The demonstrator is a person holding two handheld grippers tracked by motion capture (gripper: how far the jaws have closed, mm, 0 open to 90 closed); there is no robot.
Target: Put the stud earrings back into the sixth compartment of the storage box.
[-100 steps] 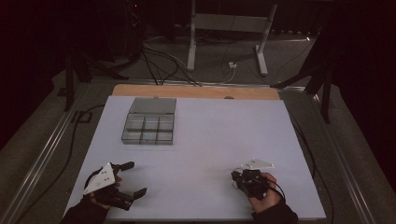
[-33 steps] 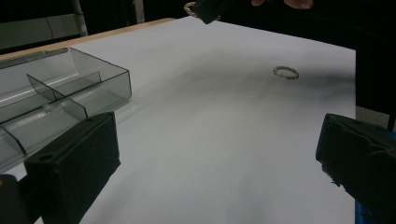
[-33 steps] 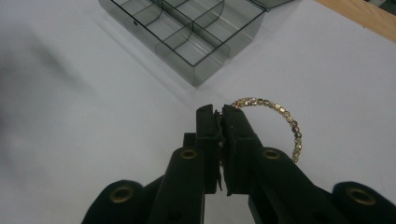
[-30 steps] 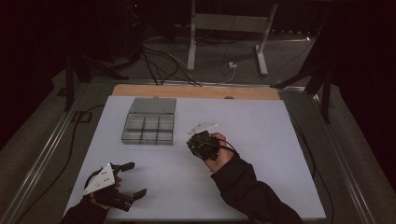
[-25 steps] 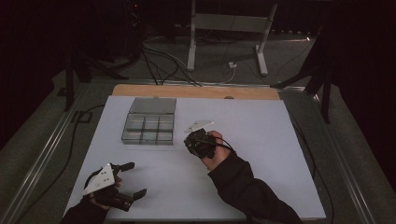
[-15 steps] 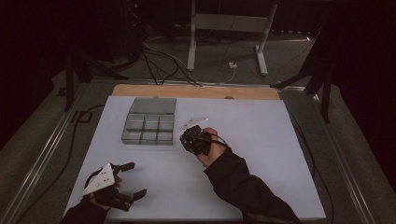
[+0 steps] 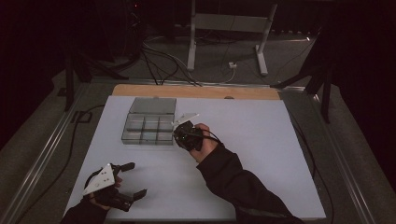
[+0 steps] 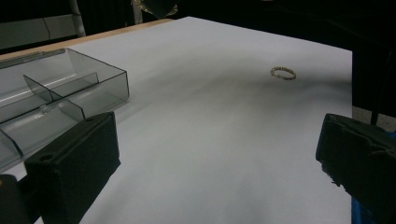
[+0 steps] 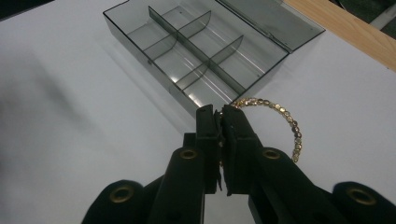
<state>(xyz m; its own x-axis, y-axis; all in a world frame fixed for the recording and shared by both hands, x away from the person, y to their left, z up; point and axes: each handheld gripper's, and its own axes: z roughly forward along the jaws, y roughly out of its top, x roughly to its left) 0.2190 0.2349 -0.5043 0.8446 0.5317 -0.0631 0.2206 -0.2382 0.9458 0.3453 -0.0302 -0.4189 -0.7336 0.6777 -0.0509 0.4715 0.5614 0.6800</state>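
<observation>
The bracelet, seen from above, is hidden under the right claw (image 7: 180, 133), which hangs beside the organiser box (image 7: 148, 127) on the bench (image 7: 261, 140); the left claw (image 7: 130, 179) gapes empty near the front edge. Left gripper view: a second bracelet (image 8: 283, 73) lies apart. Right gripper view: jaws pinch the beaded bracelet (image 9: 285, 116) at its rim; it looks light, limp and slippery, so gripping across the beads suits it.

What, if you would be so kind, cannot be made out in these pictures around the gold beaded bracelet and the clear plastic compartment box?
- Gold beaded bracelet: its near part is hidden behind the shut right gripper, right gripper view.
- Clear plastic compartment box: cut off by the left edge, left gripper view.
- Small gold ring: too small for detail, left gripper view.
- High view: bracelet too dark and small to see.
</observation>
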